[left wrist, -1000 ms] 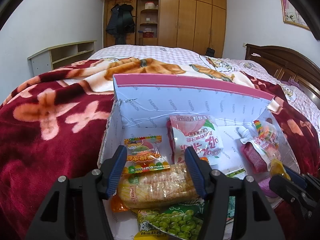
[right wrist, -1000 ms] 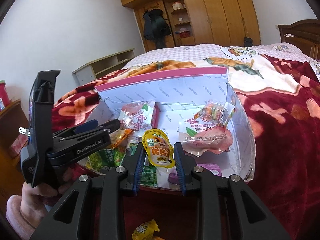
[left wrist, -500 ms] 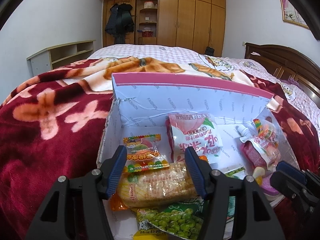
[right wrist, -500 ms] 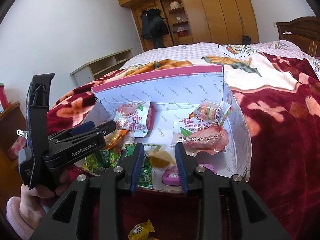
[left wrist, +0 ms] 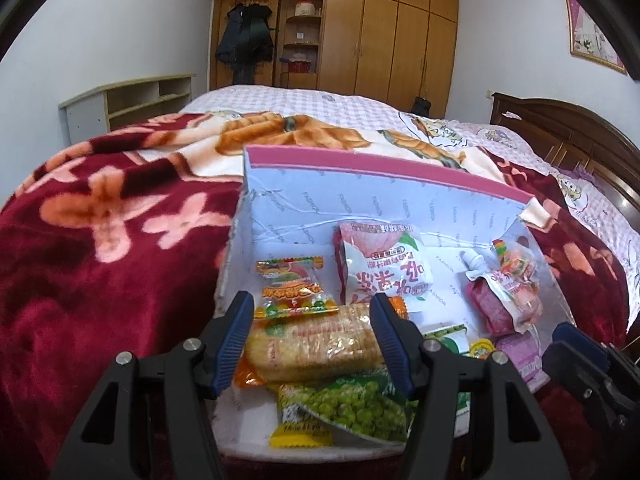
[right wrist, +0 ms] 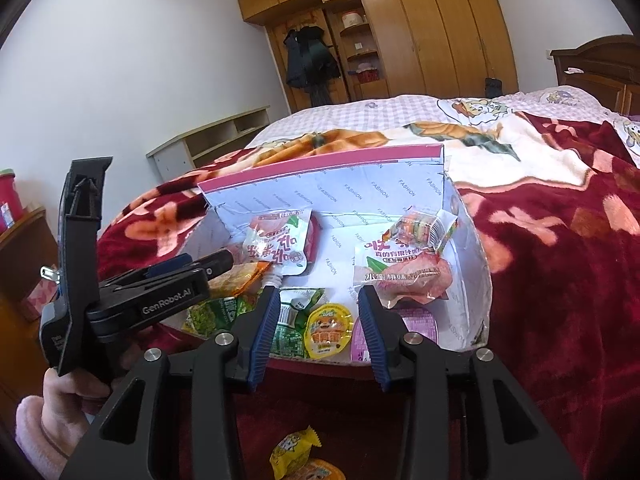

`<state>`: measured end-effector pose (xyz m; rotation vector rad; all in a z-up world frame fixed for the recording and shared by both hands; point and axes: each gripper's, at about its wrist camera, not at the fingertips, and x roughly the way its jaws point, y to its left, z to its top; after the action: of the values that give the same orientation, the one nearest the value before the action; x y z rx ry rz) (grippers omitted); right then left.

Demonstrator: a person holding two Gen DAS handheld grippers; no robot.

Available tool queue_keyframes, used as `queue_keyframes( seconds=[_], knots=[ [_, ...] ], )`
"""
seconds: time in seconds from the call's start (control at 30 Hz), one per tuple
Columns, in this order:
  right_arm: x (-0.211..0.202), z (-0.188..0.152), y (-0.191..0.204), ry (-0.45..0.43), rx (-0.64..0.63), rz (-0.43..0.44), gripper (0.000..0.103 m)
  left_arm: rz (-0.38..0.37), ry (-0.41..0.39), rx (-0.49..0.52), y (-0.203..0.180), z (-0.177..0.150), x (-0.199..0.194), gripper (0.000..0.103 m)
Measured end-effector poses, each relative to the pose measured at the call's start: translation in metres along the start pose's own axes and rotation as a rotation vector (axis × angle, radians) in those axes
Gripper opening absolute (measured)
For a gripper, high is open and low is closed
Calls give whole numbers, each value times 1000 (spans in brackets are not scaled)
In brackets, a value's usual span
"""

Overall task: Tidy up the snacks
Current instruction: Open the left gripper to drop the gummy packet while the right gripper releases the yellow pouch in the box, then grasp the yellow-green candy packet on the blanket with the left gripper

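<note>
Yellow jelly cup (right wrist: 328, 330) lies in the box (right wrist: 472, 264) between the right gripper (right wrist: 319, 330)'s opening fingers, apparently untouched.

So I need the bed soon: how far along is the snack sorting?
Mostly done: many snacks lie in the box. The yellow jelly cup lies inside, the right claw opening above it. The left claw grips a cracker pack. Left: yellow packets outside the box.

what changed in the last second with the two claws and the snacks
The right claw let go of the yellow jelly cup, which dropped into the box; its jaws are opening. The left claw stayed clamped on the cracker pack.
</note>
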<state>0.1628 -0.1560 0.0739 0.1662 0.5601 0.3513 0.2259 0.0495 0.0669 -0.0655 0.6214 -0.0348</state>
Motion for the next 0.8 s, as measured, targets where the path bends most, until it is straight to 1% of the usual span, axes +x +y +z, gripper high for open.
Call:
queue_keyframes(
  seconds=[0.1, 0.4, 0.53, 0.6, 0.7, 0.77, 0.8],
  knots=[
    [-6, -2, 1, -9, 5, 8, 42, 9, -14, 12, -2, -2, -12, 70],
    [-25, -12, 6, -21, 16, 8, 43, -8, -31, 9, -7, -16, -48, 72],
    [-34, -16, 6, -30, 24, 6, 44, -3, -28, -1, -9, -23, -60, 79],
    [-39, -19, 6, -34, 28, 3, 45, 0, -28, -2, -10, -26, -66, 80],
    [-46, -23, 5, -36, 30, 1, 45, 8, -30, -2, -13, -33, -74, 86],
    [-51, -26, 4, -36, 31, -2, 45, 10, -33, -3, -16, -38, -78, 93],
    [-53, -27, 3, -37, 31, -2, 46, 7, -35, -3, -17, -41, -79, 95]
  ],
)
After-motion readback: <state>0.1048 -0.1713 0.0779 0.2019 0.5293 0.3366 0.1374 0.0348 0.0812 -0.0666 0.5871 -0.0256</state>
